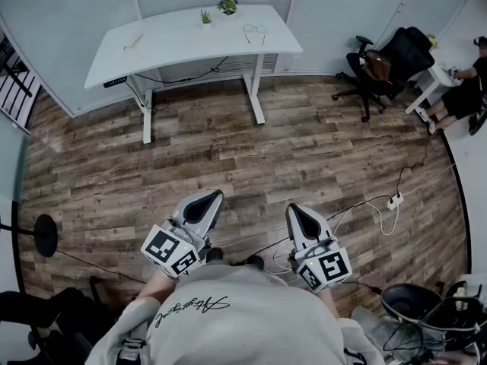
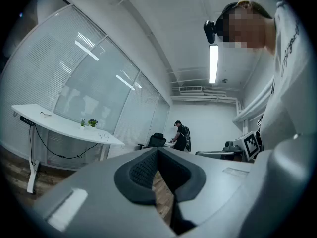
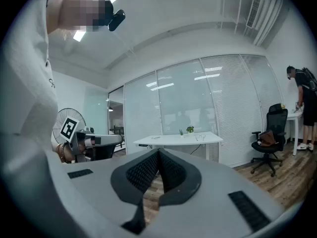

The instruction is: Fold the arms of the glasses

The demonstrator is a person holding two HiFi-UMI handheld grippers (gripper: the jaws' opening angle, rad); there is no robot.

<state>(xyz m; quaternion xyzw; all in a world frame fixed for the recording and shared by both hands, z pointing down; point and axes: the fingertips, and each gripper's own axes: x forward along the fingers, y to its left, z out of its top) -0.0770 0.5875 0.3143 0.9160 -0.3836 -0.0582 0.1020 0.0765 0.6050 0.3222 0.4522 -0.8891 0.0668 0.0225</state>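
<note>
Nothing is begun: my left gripper [image 1: 205, 202] and right gripper [image 1: 300, 216] are pressed together, empty, well apart from the glasses [image 1: 255, 30] on the table [image 1: 175, 48].

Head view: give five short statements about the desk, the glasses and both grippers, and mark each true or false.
1. The glasses lie on the white desk. True.
2. The left gripper holds the glasses. False: its jaws are together on nothing, far from the desk.
3. Two small potted plants stand on the desk. True.
4. The right gripper is open. False: it is shut and empty.
5. The black office chair stands left of the desk. False: it stands to the right.
</note>
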